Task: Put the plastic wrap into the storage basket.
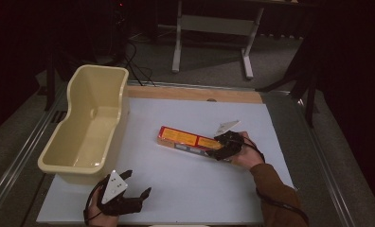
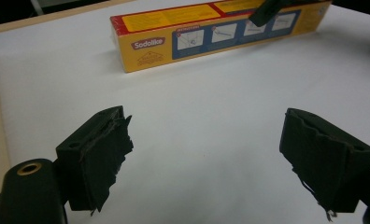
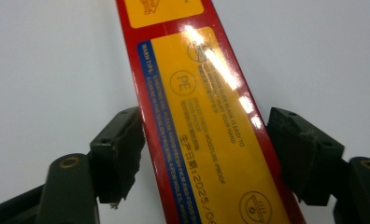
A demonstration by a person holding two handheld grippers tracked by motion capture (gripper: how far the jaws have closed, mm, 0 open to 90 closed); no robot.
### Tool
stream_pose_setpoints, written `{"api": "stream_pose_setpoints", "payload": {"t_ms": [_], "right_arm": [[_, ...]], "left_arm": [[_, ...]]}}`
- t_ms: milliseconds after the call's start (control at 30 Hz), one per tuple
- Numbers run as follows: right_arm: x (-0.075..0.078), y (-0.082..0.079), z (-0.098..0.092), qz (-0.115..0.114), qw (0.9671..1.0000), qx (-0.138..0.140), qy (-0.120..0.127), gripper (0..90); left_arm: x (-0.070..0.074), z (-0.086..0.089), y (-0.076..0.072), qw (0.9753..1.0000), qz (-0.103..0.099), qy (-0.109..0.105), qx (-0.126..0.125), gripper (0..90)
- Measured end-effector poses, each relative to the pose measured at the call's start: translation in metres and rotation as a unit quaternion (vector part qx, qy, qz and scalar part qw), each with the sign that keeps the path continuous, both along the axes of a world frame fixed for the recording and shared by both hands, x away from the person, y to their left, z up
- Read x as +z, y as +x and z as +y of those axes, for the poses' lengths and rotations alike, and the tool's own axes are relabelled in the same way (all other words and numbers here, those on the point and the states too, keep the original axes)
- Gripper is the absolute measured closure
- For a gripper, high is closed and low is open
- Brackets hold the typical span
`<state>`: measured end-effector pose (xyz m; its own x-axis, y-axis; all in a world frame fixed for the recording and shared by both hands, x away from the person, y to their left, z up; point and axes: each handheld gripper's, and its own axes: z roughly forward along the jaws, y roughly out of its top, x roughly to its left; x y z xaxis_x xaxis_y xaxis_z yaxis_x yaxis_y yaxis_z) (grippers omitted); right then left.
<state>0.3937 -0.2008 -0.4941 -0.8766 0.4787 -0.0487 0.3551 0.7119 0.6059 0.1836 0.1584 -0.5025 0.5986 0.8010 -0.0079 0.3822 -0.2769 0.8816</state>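
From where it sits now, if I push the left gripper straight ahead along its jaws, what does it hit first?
Likely the long yellow and red box, after a stretch of bare white table. The left gripper is open and holds nothing; depth is approximate.

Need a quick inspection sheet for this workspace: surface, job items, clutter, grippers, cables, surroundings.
Surface: white table top, bare where it shows, wooden strip along the far edge.
Job's things: long red and yellow box lying flat mid-table; cream tub at the left edge, nothing seen inside.
Clutter: nothing seen.
Grippers: right gripper straddles the box's near end, jaws at its sides, contact unclear; left gripper open over bare table, holding nothing.
Cables: black cable along the right sleeve; black cords on the floor behind the tub.
Surroundings: dark room, grey floor, white table frame beyond.
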Motion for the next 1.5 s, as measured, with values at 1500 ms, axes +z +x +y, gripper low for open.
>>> {"api": "stream_pose_setpoints", "payload": {"t_ms": [1500], "right_arm": [[0.0,-0.027,0.002,0.096,0.9895,-0.035,-0.102,33.7]], "left_arm": [[0.0,0.0,0.0,1.0,0.002,-0.007,-0.001,15.6]]}}
